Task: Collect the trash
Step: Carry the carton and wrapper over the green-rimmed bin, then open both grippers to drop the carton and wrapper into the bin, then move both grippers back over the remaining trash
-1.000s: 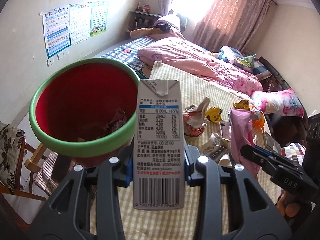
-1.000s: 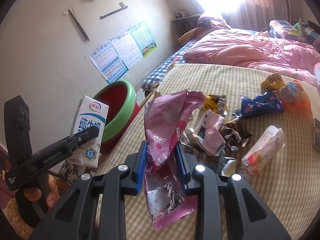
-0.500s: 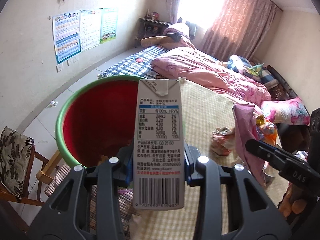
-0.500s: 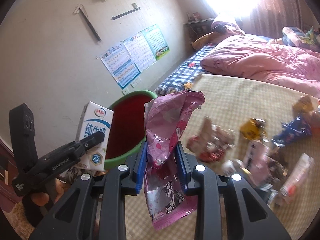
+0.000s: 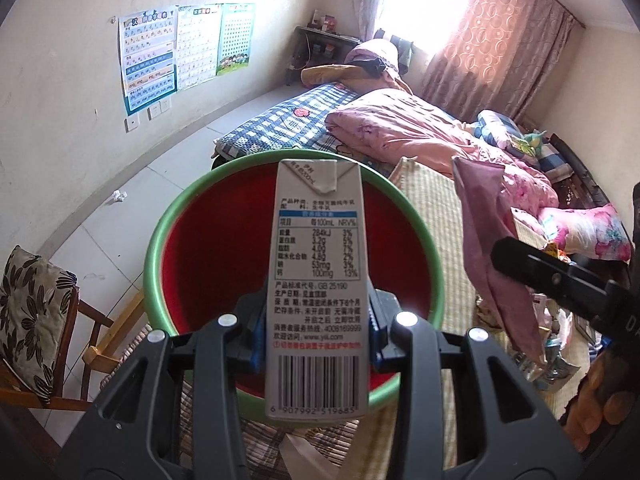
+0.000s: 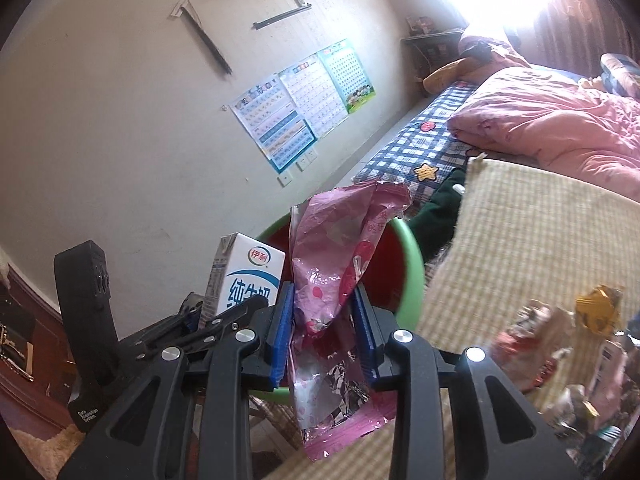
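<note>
My left gripper (image 5: 316,330) is shut on a white milk carton (image 5: 318,280) and holds it upright over the red basin with a green rim (image 5: 154,256). My right gripper (image 6: 323,332) is shut on a crumpled pink foil snack bag (image 6: 336,276), held just right of the basin (image 6: 412,264). The carton (image 6: 250,276) and the left gripper (image 6: 224,320) show at the left in the right wrist view. The pink bag (image 5: 492,248) and the right gripper's finger (image 5: 560,284) show at the right in the left wrist view. The basin's contents are hidden.
Several wrappers (image 6: 560,344) lie on the checked mat (image 6: 532,216) to the right. A pink quilt (image 5: 420,136) covers the bed behind. A wooden chair with a floral cushion (image 5: 32,308) stands left of the basin. A paper scrap (image 5: 118,196) lies on the floor.
Both grippers have moved left, away from the wrapper pile. The carton now sits over the basin's middle, and the pink bag has come close beside the basin.
</note>
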`<move>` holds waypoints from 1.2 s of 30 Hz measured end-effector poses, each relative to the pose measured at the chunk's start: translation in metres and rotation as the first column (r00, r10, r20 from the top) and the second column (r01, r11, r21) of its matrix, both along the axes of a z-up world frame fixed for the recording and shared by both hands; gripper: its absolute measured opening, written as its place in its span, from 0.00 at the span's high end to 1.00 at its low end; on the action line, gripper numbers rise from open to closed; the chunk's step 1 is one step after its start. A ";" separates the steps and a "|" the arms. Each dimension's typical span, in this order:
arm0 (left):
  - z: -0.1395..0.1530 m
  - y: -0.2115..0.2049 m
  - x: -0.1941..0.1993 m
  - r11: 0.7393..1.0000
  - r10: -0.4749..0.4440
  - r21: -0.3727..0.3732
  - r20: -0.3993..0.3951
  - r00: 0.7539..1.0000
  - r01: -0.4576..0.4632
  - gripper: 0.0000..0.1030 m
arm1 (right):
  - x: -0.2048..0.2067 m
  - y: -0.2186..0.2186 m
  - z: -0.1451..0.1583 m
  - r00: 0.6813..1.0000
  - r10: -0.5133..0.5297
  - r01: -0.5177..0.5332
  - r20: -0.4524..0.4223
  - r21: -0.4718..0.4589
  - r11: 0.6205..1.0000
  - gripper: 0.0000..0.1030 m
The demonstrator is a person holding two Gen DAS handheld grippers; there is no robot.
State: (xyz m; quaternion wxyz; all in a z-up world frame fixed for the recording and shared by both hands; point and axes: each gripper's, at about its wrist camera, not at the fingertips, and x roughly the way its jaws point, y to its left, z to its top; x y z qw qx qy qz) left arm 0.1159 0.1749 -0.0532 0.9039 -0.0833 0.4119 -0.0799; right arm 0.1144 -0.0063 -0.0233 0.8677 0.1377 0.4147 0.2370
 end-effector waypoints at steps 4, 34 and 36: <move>-0.003 0.010 0.006 1.000 0.010 -0.001 -0.009 1.000 -0.010 0.65 | 0.009 0.011 -0.003 1.000 0.009 -0.009 -0.011 -0.003 1.000 0.71; 0.000 -0.012 -0.003 1.000 0.015 -0.022 0.000 1.000 -0.015 0.38 | -0.024 -0.058 0.015 0.983 -0.162 0.168 0.086 -0.063 0.984 0.35; 0.002 -0.019 -0.009 1.000 0.011 -0.022 0.005 1.000 -0.011 0.38 | -0.030 -0.079 0.012 0.974 -0.206 0.215 0.092 -0.102 0.971 0.35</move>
